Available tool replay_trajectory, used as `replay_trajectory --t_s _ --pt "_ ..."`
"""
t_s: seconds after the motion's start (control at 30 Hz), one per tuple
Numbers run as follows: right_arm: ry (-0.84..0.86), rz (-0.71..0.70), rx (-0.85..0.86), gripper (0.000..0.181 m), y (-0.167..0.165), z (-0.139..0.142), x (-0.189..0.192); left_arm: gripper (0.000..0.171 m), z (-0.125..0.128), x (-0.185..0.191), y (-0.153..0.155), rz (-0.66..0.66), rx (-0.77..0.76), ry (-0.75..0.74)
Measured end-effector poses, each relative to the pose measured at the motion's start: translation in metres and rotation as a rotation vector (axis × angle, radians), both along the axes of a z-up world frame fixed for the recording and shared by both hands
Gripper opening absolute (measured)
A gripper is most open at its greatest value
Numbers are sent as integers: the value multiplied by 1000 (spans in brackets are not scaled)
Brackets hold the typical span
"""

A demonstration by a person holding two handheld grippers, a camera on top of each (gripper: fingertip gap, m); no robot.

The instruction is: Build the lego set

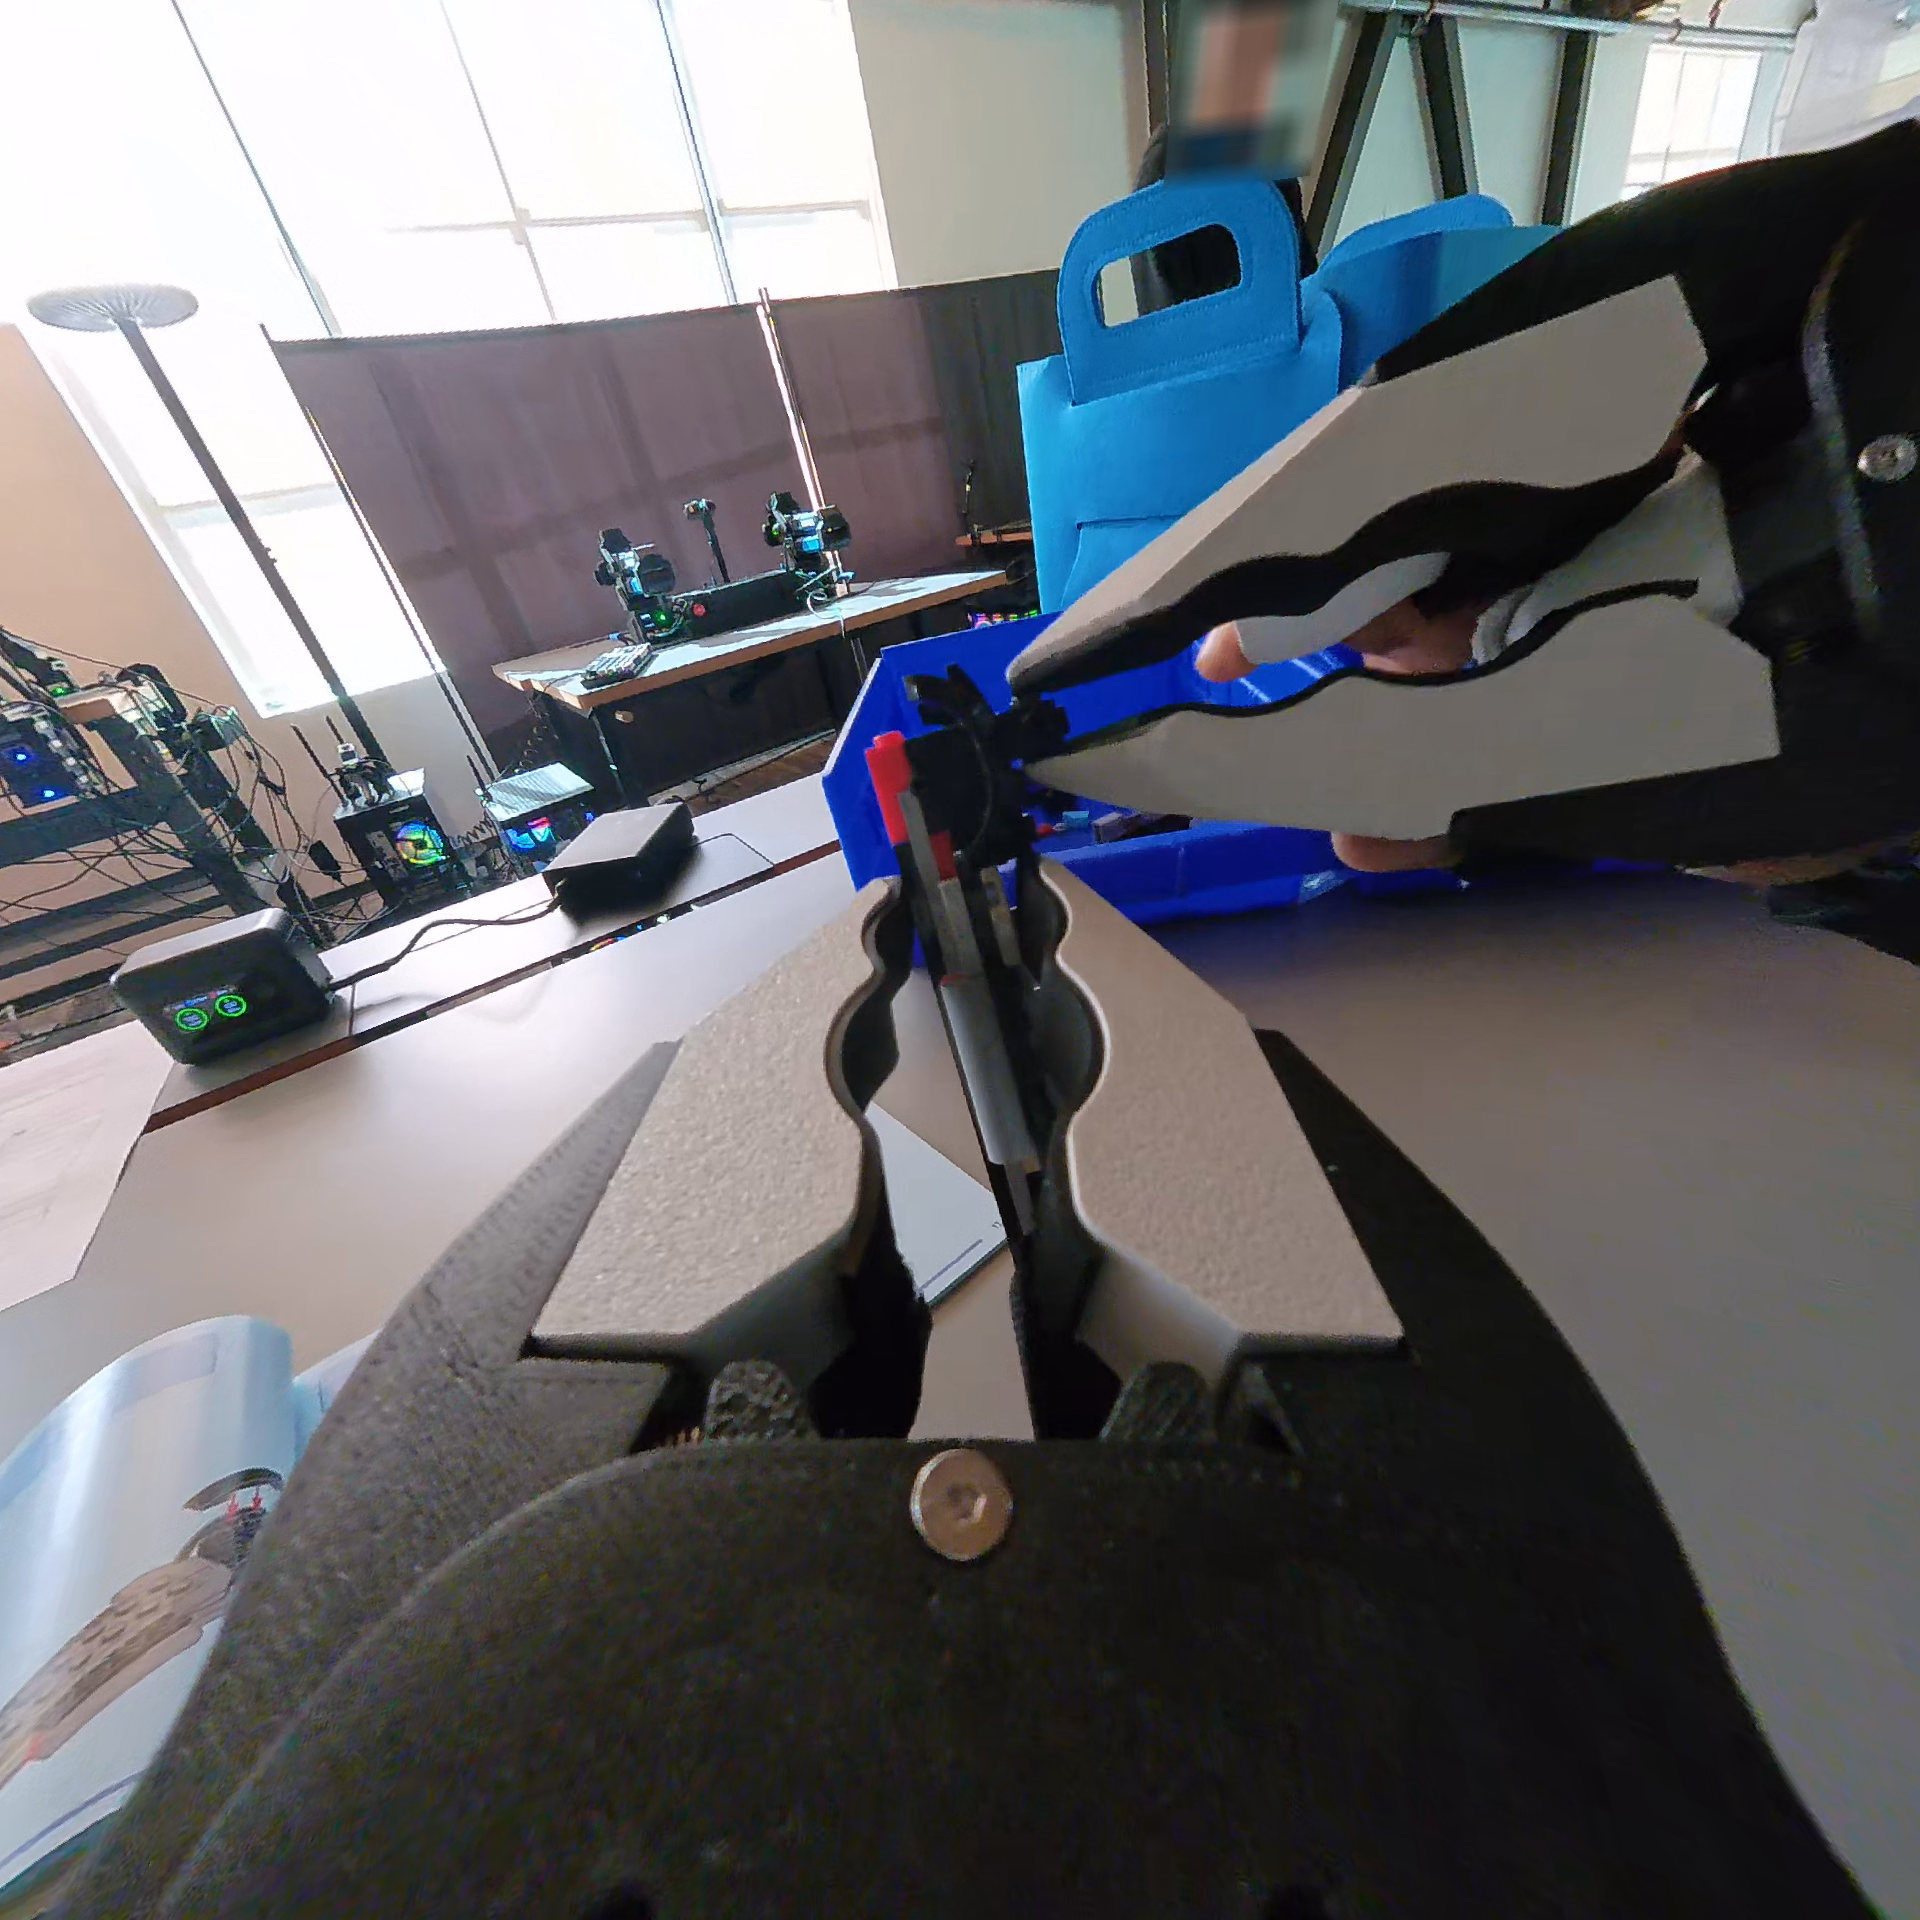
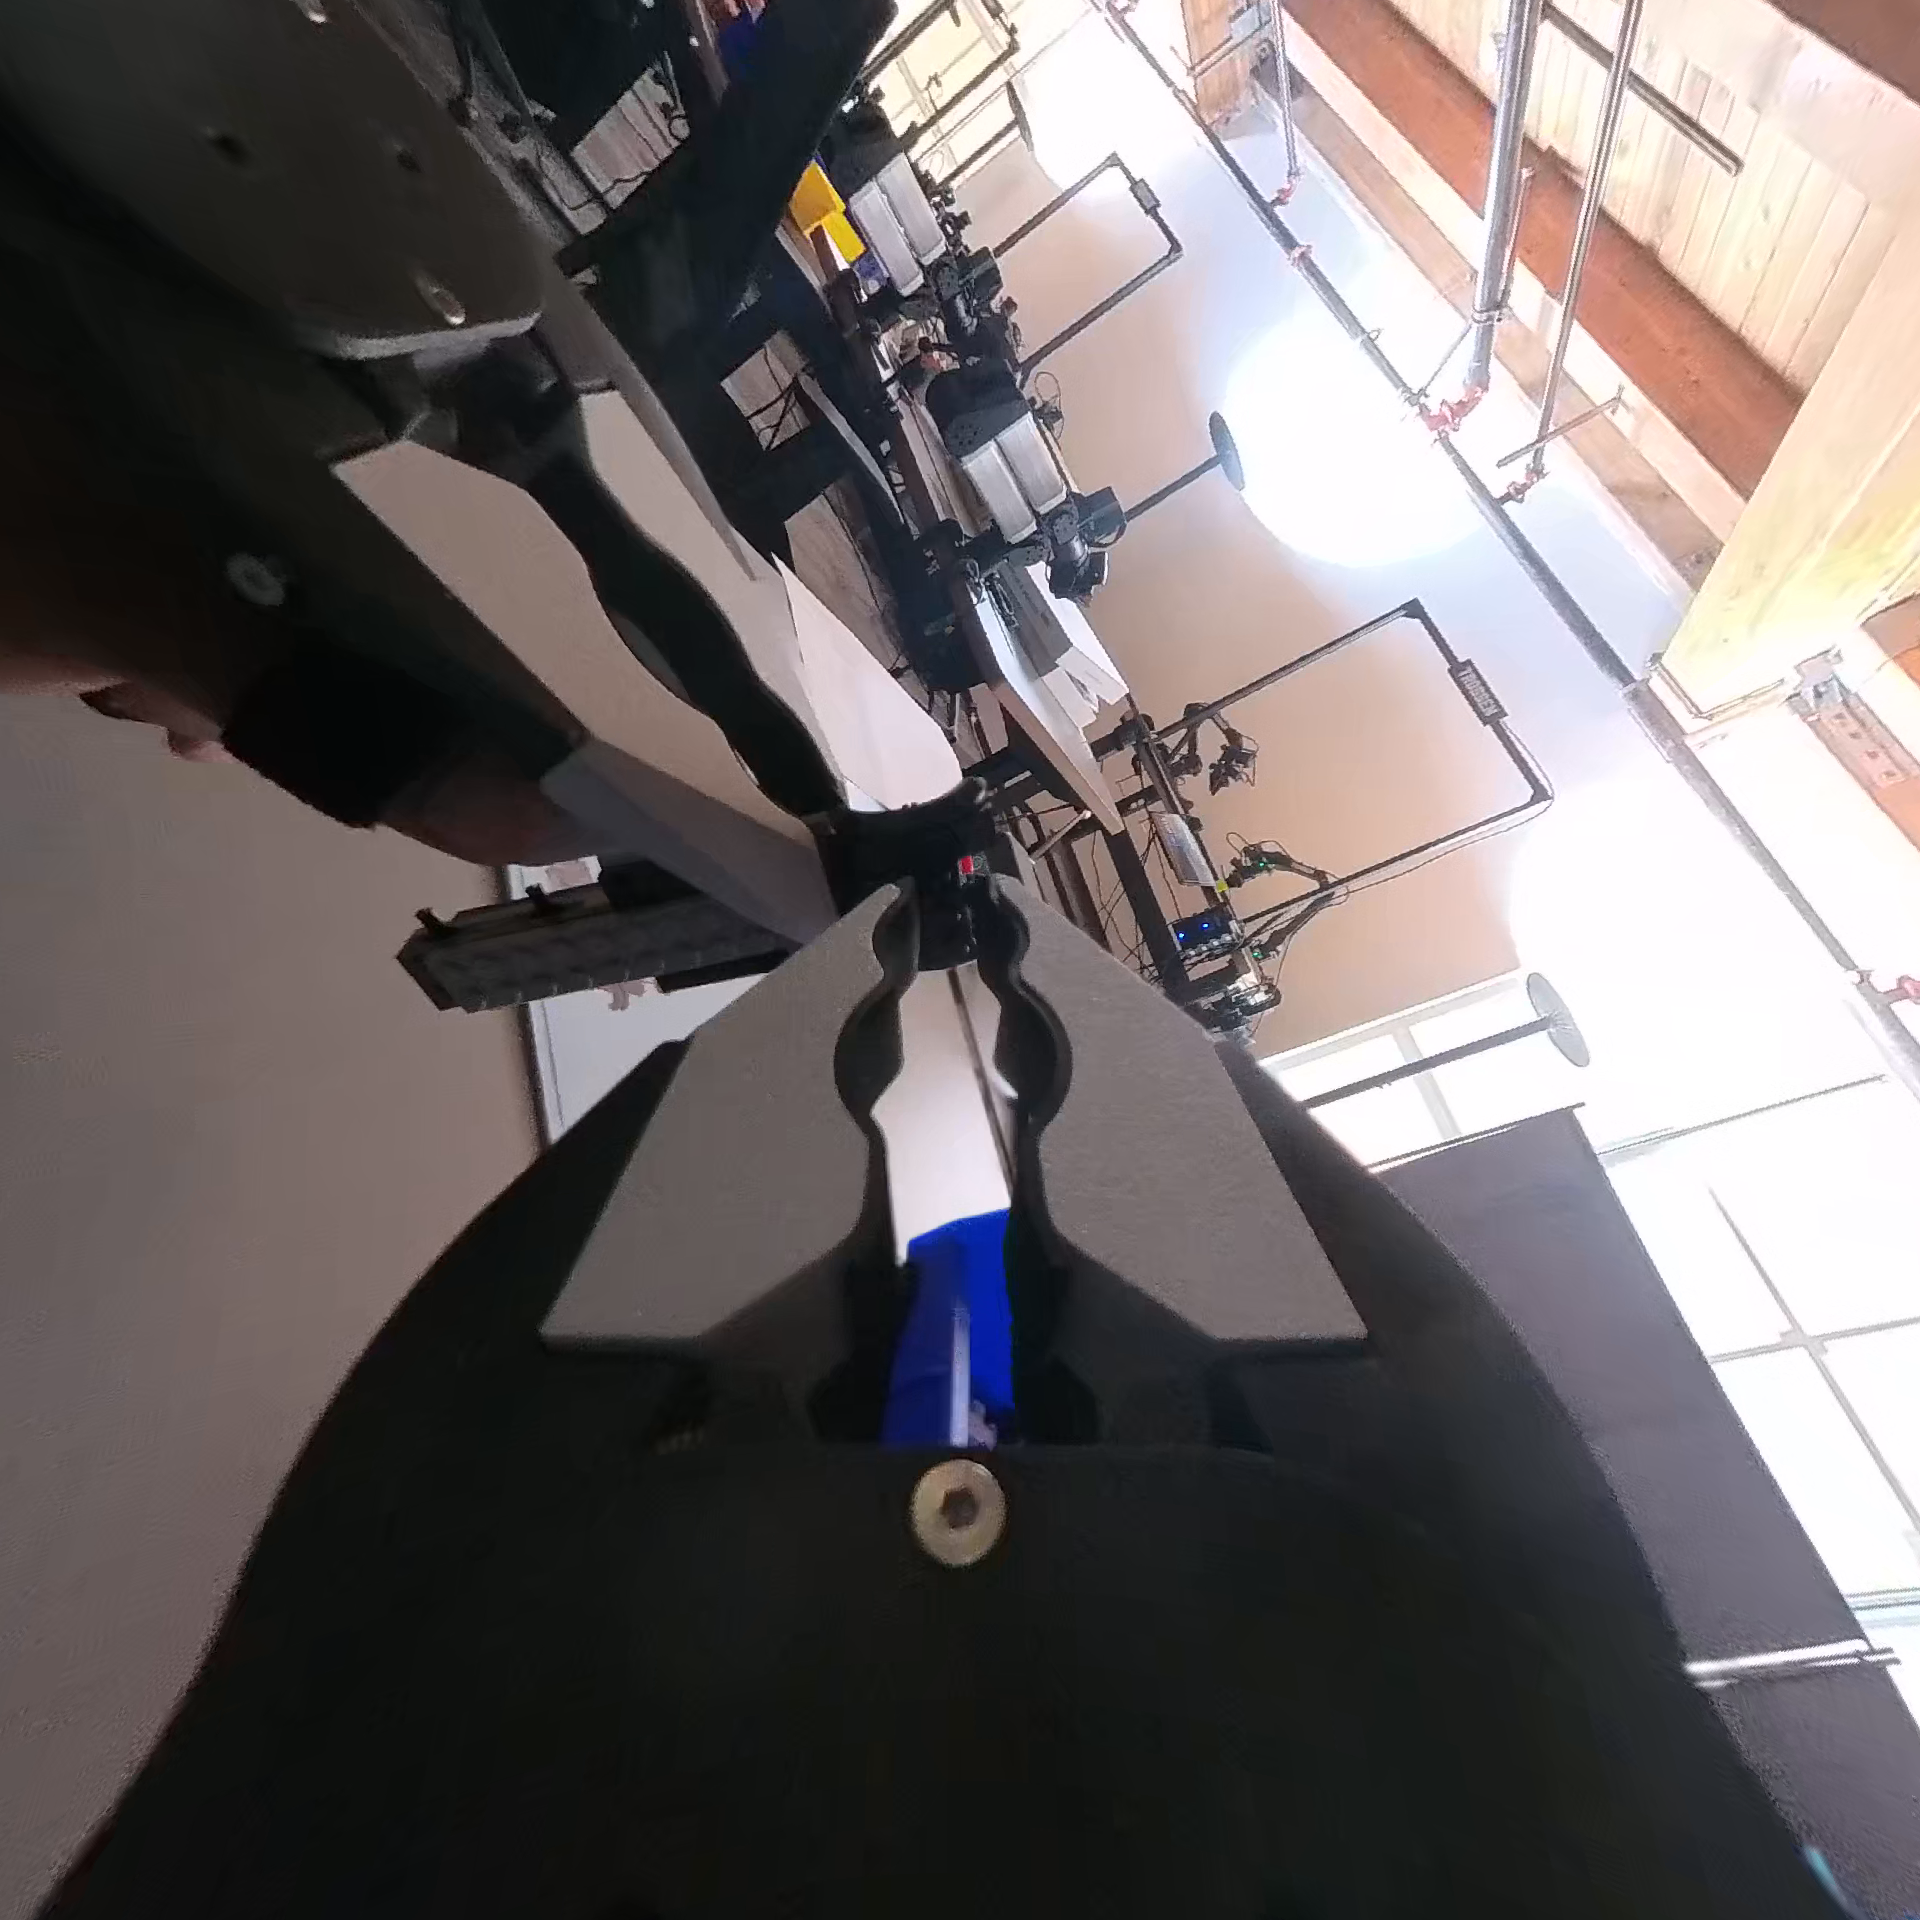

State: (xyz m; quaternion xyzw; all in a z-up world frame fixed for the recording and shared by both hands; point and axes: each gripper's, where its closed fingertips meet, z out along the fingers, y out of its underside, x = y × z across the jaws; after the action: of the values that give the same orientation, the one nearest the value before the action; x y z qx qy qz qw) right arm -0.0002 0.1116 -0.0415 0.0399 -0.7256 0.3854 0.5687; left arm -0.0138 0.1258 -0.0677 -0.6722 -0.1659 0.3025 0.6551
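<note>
My left gripper (image 1: 966, 894) is shut on a lego assembly (image 1: 982, 1039) of grey, black and red parts, held edge-on above the table. My right gripper (image 1: 1029, 727) comes in from the right and is shut on a small black piece (image 1: 977, 717) at the assembly's far top end. In the right wrist view my right gripper (image 2: 951, 894) pinches that black piece (image 2: 935, 831). There the left gripper (image 2: 831, 852) reaches in from the upper left, and the assembly shows as a long dark studded plate (image 2: 582, 951). How the piece joins the assembly is hidden.
A blue bin (image 1: 1195, 862) with loose parts stands just behind the grippers, a blue felt bag (image 1: 1164, 416) behind it. An instruction booklet (image 1: 125, 1558) lies at the near left. Two black boxes (image 1: 223, 982) (image 1: 618, 847) with cables sit at the left. A white sheet (image 1: 935, 1216) lies under the assembly.
</note>
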Motion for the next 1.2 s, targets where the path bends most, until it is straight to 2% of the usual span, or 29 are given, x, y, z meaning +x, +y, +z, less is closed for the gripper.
replay_trajectory --t_s 0.5,0.6,0.7,0.83,0.97,1.07,1.2 --pt "-18 -2 -27 13 5 1 1 18 1 0 0 -2 14 -4" --pt "-49 15 -59 19 6 0 3 18 1 -2 -1 -1 27 -13" --pt "-125 44 -167 26 11 3 8 18 3 -3 -4 5 46 -12" --pt "-363 87 -451 29 16 11 7 18 6 -2 -5 -6 69 -10" --pt "-542 112 -618 30 15 11 4 18 9 1 -4 -14 78 8" --pt "-627 143 -696 29 9 11 5 18 10 3 -5 -21 87 11" --pt "-657 128 -723 23 5 8 4 19 12 5 -4 -26 87 28"
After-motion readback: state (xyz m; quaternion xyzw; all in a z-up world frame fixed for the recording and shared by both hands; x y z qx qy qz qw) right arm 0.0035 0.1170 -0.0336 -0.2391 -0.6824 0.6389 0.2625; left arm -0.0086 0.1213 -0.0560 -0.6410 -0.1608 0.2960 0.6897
